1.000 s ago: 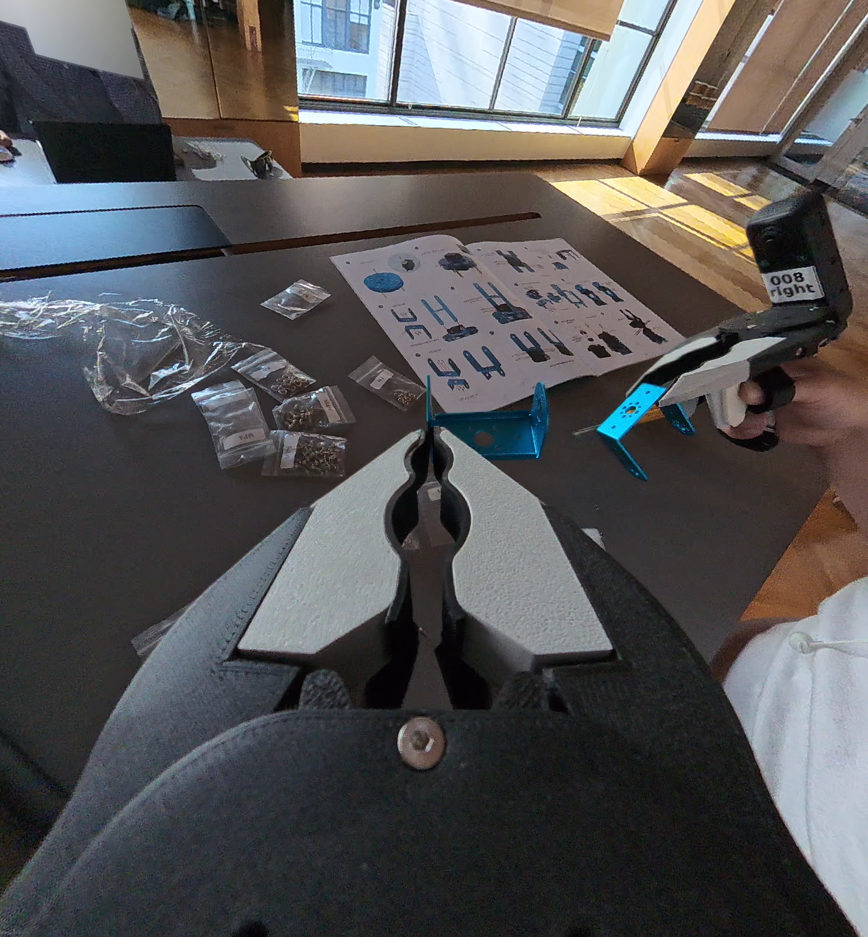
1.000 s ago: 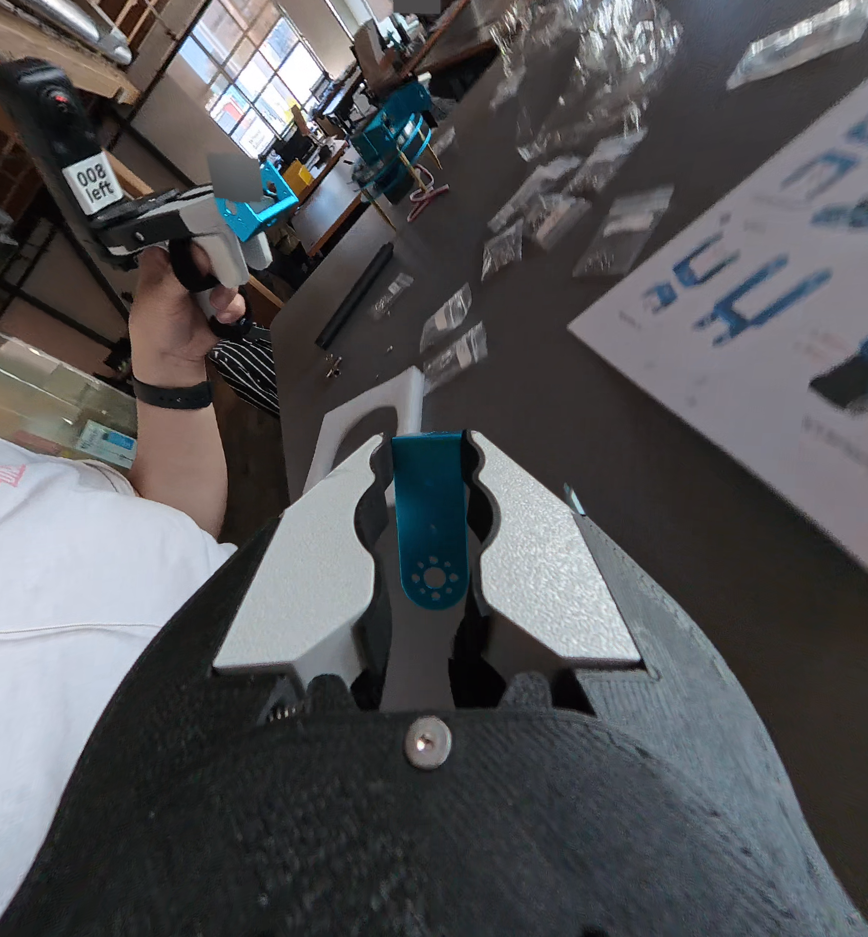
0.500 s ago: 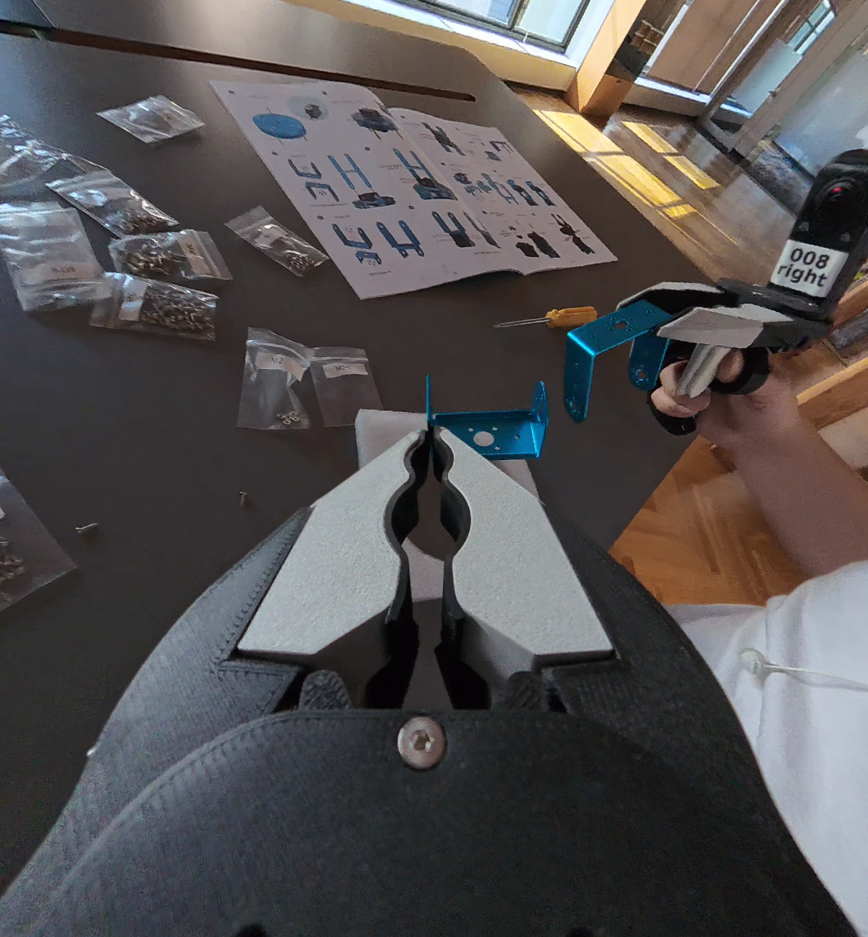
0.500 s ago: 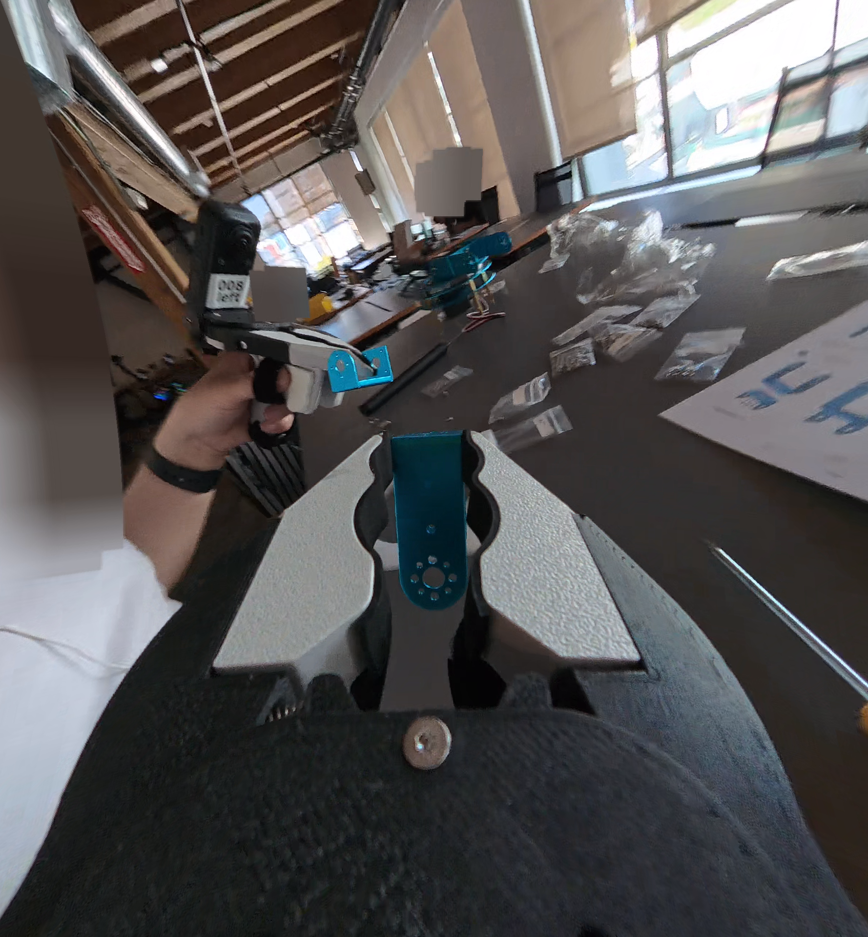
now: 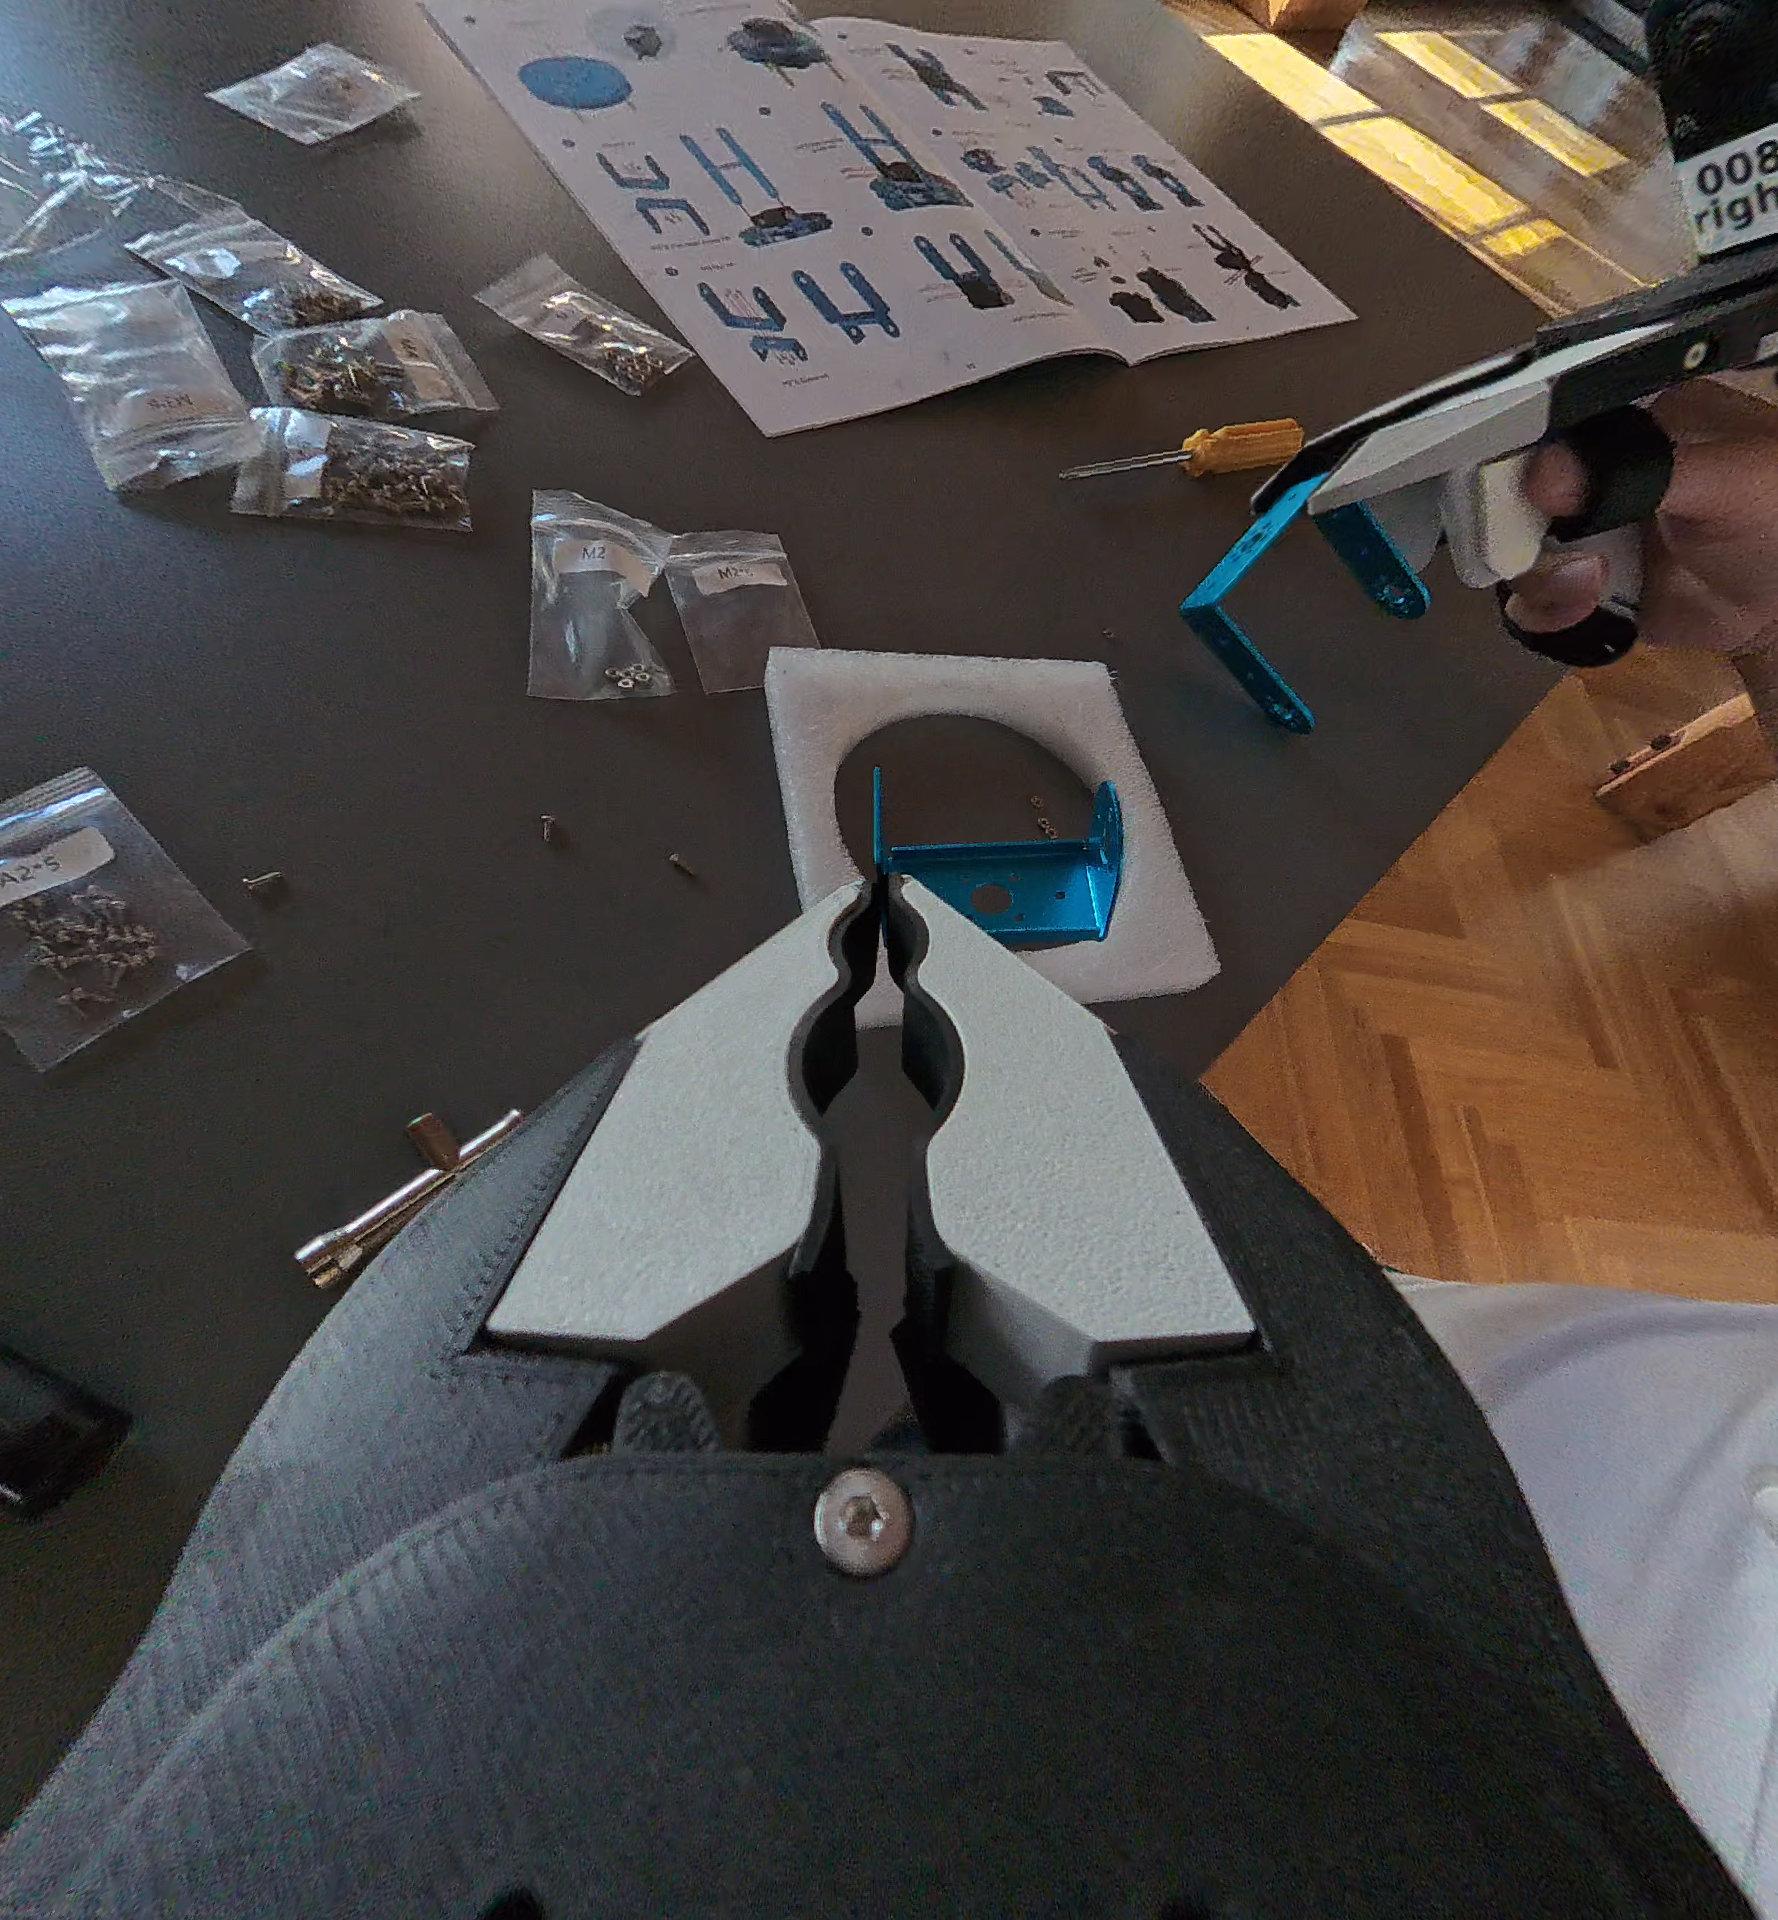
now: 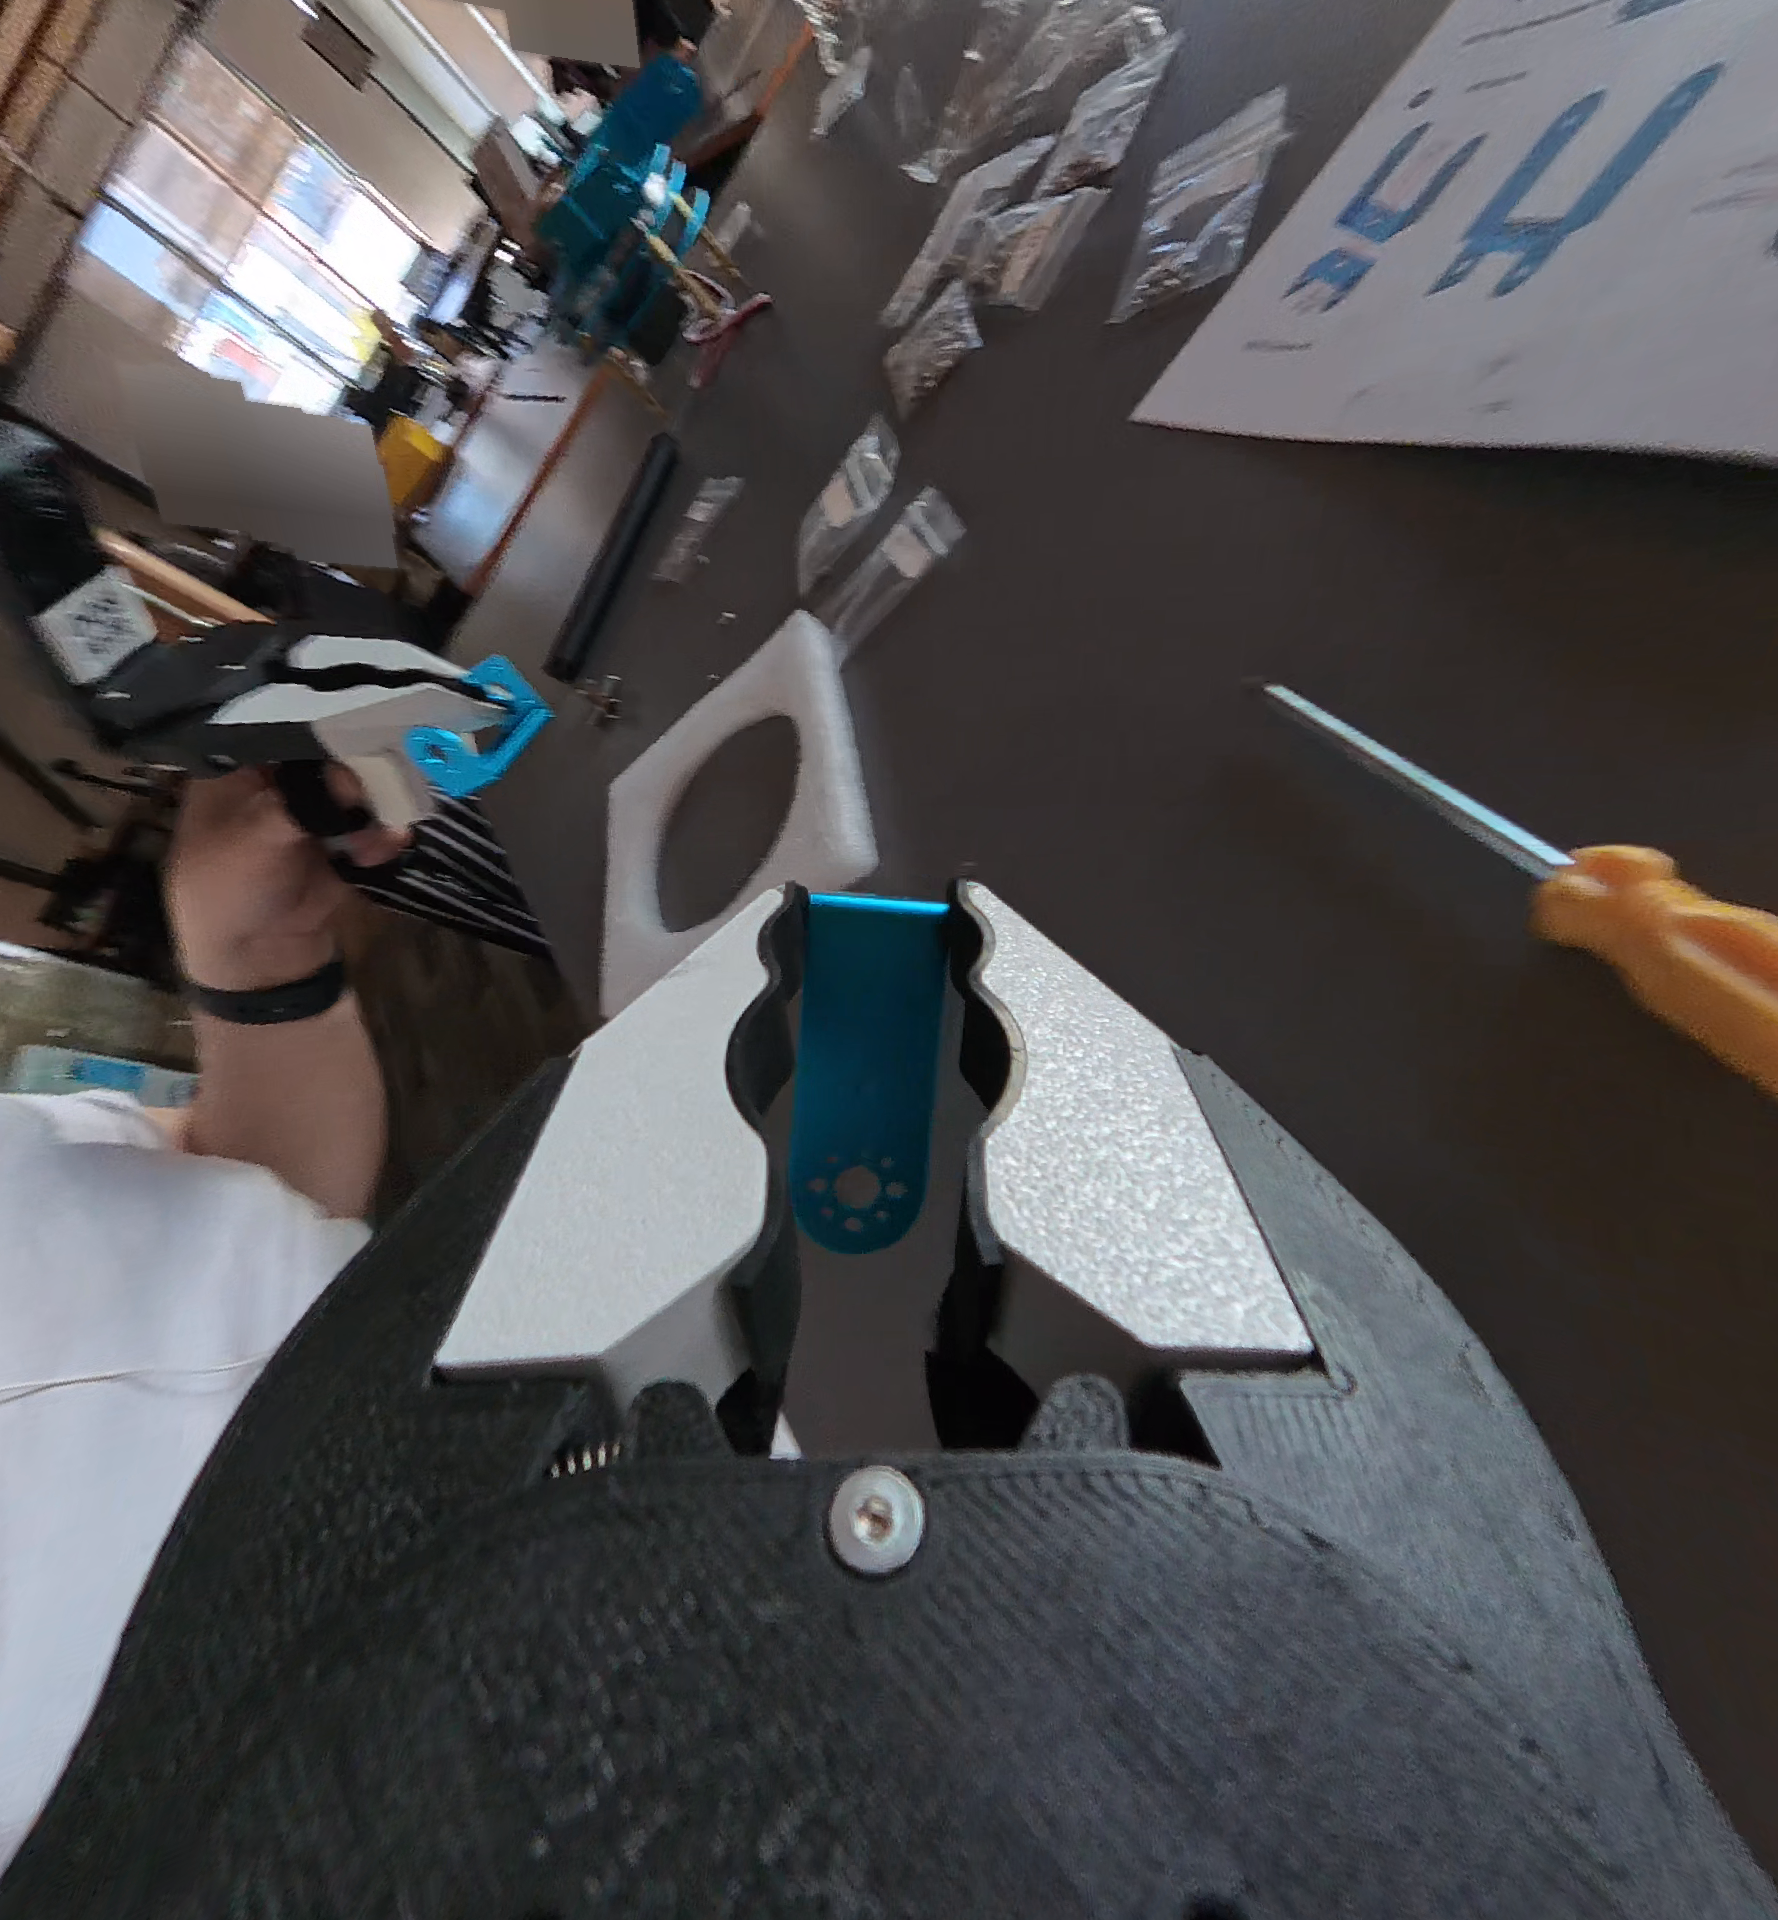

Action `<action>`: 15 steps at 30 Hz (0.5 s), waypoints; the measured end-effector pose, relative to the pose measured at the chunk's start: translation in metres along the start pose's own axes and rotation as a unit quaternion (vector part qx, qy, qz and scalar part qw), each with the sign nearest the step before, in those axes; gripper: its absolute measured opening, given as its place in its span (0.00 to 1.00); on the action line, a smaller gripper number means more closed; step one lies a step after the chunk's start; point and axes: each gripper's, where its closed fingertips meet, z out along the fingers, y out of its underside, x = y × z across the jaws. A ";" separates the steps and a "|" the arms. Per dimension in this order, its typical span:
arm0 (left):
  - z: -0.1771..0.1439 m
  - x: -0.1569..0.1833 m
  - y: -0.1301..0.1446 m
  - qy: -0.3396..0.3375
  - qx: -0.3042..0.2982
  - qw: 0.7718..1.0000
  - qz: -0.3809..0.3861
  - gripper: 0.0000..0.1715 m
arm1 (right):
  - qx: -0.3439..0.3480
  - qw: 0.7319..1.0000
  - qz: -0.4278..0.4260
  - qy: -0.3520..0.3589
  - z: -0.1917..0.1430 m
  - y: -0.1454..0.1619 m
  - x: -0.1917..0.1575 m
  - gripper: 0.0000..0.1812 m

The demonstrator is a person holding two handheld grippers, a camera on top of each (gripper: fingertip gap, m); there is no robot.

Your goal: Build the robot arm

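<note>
My left gripper [image 5: 883, 894] is shut on the left flange of a small blue U-shaped metal bracket [image 5: 1020, 883] and holds it in the air above a white foam square with a round hole [image 5: 1145, 914]. It also shows in the right wrist view [image 6: 490, 712] with its bracket [image 6: 480, 738]. My right gripper [image 6: 877, 902] is shut on one arm of a longer blue U-shaped bracket [image 6: 869, 1081]; in the left wrist view that bracket [image 5: 1243, 634] hangs from the gripper [image 5: 1290, 499] above the table's right edge.
On the dark table [image 5: 345, 644] lie an open instruction booklet [image 5: 895, 197], several small bags of screws [image 5: 345, 416], a yellow-handled screwdriver [image 5: 1217, 449], a metal socket wrench [image 5: 397, 1205] and loose screws [image 5: 261, 883]. Wooden floor [image 5: 1487, 1039] lies past the right edge. The grippers' ends are close to 20 cm from one another. The yellow-handled screwdriver [image 5: 1217, 449] is closer to my right gripper, around 10 cm from its tips; the left tips are 35 cm off.
My left gripper has tilted down and moved over the foam square with its bracket. My right gripper has swung down toward the table near the screwdriver, still holding its bracket.
</note>
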 end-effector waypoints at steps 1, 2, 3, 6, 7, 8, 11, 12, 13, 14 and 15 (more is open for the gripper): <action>-0.002 0.002 -0.002 -0.003 0.005 1.000 0.002 0.00 | -0.006 1.000 -0.010 0.025 -0.002 0.000 0.010 0.15; -0.004 0.003 -0.003 -0.007 0.011 1.000 0.004 0.00 | -0.013 0.998 -0.021 0.050 -0.004 0.000 0.020 0.16; -0.007 0.004 -0.004 -0.013 0.016 1.000 0.007 0.00 | -0.016 0.997 -0.036 0.067 -0.006 -0.002 0.027 0.18; -0.012 0.003 -0.006 -0.041 0.026 0.999 0.014 0.00 | -0.007 0.988 -0.076 0.135 -0.015 -0.012 0.040 0.20; -0.012 0.003 -0.007 -0.050 0.029 0.998 0.013 0.00 | 0.011 0.985 -0.099 0.140 -0.017 -0.018 0.027 0.17; -0.013 0.003 -0.008 -0.059 0.032 0.998 0.013 0.00 | 0.034 0.983 -0.137 0.116 -0.012 -0.020 -0.002 0.10; -0.010 0.005 -0.007 -0.078 0.034 0.996 0.011 0.00 | -0.022 0.974 -0.211 0.075 0.031 0.028 -0.068 0.07; -0.008 0.007 -0.005 -0.078 0.030 0.996 0.012 0.00 | -0.085 0.969 -0.218 0.083 0.045 0.054 -0.072 0.08; -0.006 0.008 -0.003 -0.077 0.025 0.997 0.012 0.00 | -0.130 0.961 -0.227 0.091 0.055 0.072 -0.075 0.08; -0.004 0.009 -0.001 -0.078 0.020 0.997 0.012 0.00 | -0.143 0.956 -0.236 0.097 0.062 0.079 -0.080 0.07; -0.003 0.010 0.000 -0.078 0.015 0.997 0.014 0.00 | -0.151 0.952 -0.243 0.106 0.066 0.081 -0.083 0.07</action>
